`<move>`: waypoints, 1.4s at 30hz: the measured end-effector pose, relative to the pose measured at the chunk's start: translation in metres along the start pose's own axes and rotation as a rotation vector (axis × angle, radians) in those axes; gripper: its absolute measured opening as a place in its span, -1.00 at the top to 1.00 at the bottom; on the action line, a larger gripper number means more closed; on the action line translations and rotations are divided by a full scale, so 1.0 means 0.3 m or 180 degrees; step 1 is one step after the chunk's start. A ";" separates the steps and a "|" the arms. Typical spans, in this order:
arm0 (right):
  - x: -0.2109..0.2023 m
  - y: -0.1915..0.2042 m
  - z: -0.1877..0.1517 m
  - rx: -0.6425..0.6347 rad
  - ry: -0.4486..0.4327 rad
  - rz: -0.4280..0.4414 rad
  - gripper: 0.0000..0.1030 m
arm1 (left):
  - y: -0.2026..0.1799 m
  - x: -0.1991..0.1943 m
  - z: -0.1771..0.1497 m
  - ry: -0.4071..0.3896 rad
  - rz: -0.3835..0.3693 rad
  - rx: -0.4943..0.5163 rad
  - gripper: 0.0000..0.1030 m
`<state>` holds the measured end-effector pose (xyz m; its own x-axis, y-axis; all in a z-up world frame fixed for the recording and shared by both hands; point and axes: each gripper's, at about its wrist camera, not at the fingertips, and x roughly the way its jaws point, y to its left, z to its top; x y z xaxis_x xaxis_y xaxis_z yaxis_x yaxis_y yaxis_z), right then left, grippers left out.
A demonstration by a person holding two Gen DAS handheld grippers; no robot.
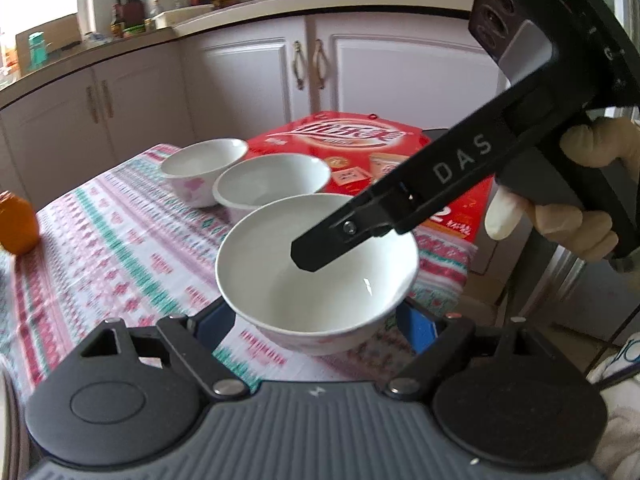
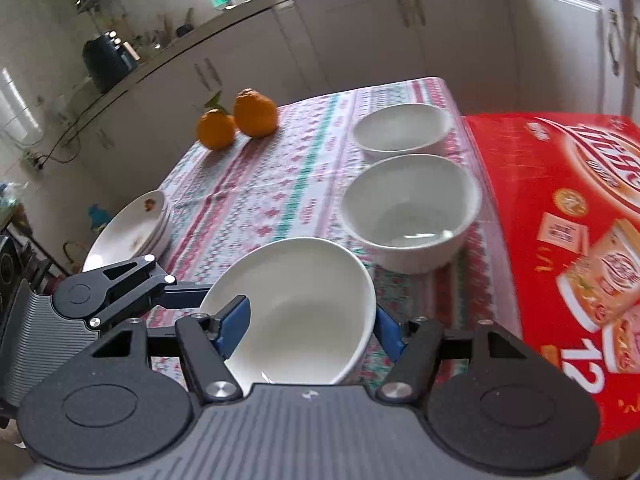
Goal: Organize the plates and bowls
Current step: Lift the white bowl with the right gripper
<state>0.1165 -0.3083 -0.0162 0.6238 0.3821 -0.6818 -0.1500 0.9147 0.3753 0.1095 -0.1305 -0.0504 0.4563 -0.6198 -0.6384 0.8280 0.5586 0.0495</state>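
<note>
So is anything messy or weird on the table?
Yes. The top white plate of the stack at the table's left edge carries brownish food smears, while the three white bowls look clean. The nearest white bowl sits tilted between the right hand-held gripper's blue fingers.
</note>
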 end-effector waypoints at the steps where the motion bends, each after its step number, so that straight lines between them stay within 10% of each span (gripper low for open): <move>1: 0.008 0.013 0.004 -0.0030 0.0014 0.0025 -0.39 | 0.007 -0.009 -0.009 0.0006 0.0025 -0.0022 -0.69; 42: 0.258 0.260 0.062 -0.0512 0.0350 0.0258 -0.40 | 0.197 -0.133 -0.173 0.0032 0.0422 -0.0506 -0.69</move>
<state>0.1674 -0.2099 -0.0280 0.5186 0.4592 -0.7213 -0.3221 0.8863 0.3327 0.1233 -0.0441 -0.0619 0.5540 -0.5299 -0.6421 0.6987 0.7154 0.0124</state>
